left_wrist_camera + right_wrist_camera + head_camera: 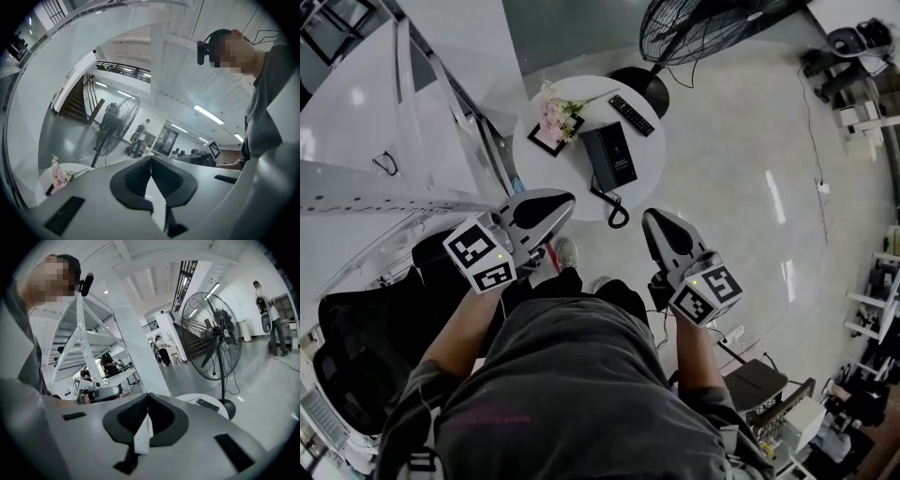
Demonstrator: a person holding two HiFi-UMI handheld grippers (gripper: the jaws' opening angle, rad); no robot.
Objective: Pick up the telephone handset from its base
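Head view: left gripper (551, 206), jaws shut & empty, hangs by the round table (546, 173). Black telephone (611, 157) sits mid-table, handset looks on its base, untouched. Right gripper (656, 223), jaws together too, empty. Best: get closer, open jaws first, grab handset's middle, mind the cord (615, 214).

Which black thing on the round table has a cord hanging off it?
The telephone, the big black box in the table's middle; its cord loops past the near edge. The thin remote and the picture frame have no cord.
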